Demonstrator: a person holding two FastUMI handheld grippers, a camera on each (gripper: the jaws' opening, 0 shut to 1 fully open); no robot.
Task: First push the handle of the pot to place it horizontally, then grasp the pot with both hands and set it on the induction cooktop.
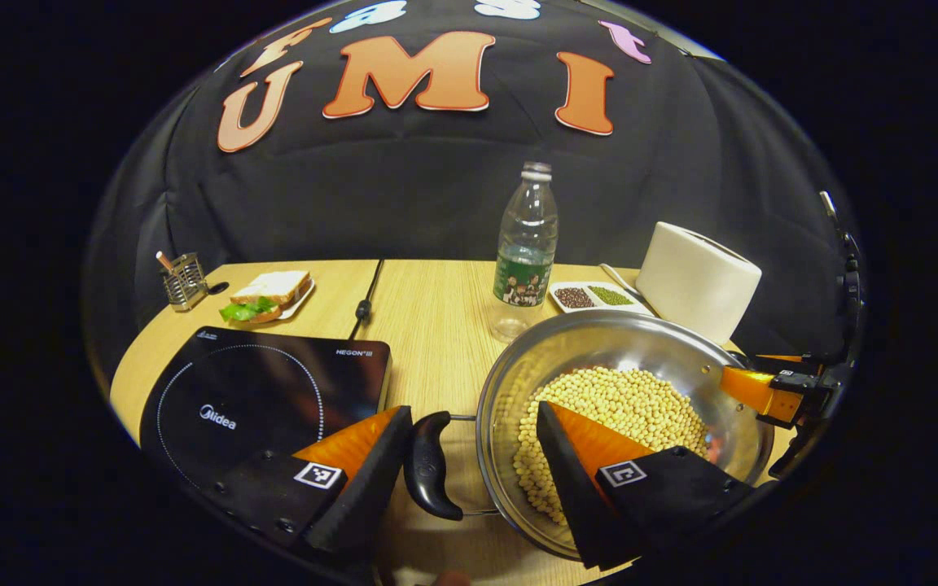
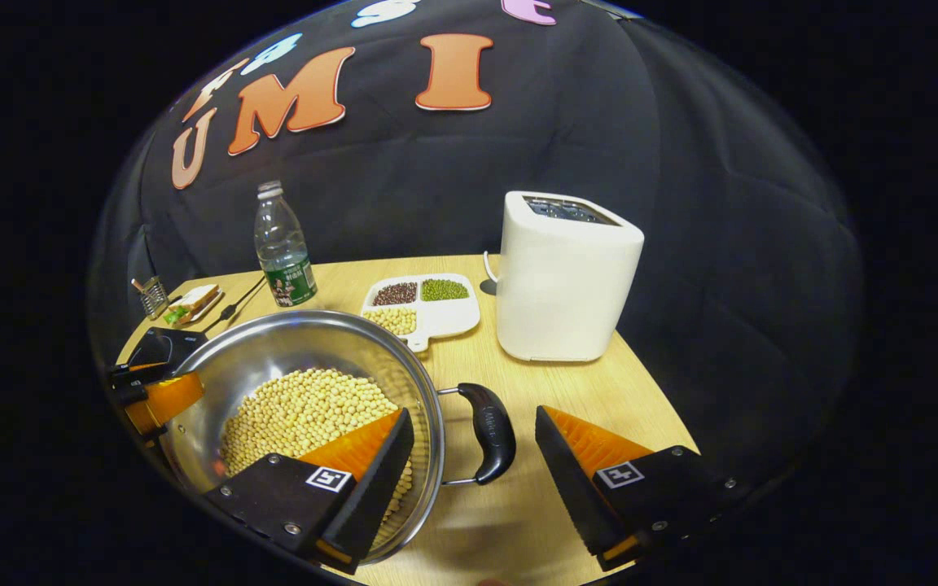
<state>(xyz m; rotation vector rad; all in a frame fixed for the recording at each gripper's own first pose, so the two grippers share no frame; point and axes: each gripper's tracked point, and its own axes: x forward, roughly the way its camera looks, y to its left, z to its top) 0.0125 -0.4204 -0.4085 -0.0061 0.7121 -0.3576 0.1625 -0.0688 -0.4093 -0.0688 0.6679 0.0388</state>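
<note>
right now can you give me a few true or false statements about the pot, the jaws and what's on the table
1. The pot holds pale yellow beans. True.
2. The pot already sits on the induction cooktop. False: it is on the wooden table, beside the cooktop.
3. The left gripper has its jaws open, one on each side of the pot's left handle. True.
4. The right gripper is shut on the pot's right handle. False: its jaws are open, the handle loose in the gap.
5. The water bottle lies on its side. False: it stands upright.
6. A white toaster stands behind the pot, next to a divided dish of beans. True.
</note>
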